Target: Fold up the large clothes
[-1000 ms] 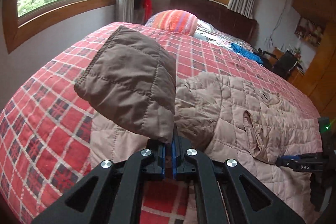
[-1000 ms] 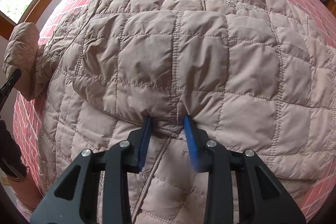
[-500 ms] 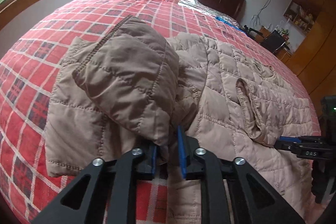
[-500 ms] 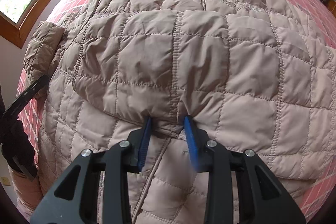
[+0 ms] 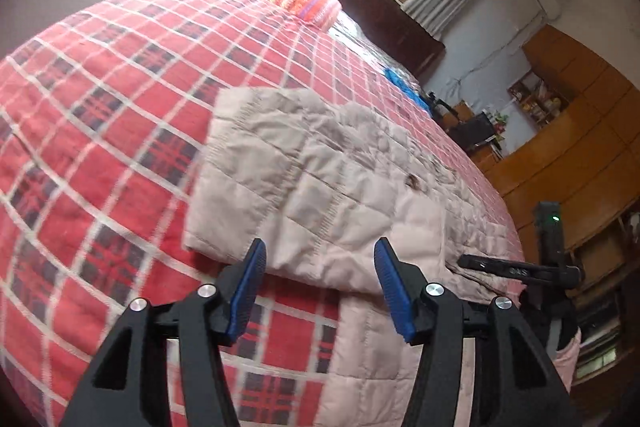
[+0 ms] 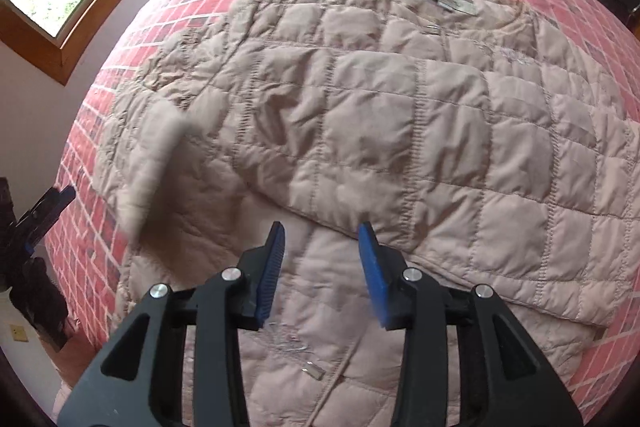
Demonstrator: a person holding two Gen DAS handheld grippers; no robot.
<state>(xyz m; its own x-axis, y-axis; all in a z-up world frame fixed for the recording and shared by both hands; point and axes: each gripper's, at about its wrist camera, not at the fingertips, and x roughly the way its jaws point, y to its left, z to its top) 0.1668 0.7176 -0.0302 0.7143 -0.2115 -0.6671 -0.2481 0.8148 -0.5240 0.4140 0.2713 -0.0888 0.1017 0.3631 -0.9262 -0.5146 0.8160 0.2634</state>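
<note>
Left tongs [image 5: 318,281]: we hold them spread, gripping nothing.
Right tongs [image 6: 321,259]: spread, empty.
Quilted jacket [image 6: 400,131]: flat on the plaid bedspread [image 5: 100,115], just ahead of both.

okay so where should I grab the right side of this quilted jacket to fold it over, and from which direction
Probably the outer edge of the quilted jacket at lower right, where its right panel ends as a free edge on the plaid blanket. Come in from the right, low along the bed, so the open right gripper slides one finger under that edge. The middle lies flat, with no lip to pinch.
</note>
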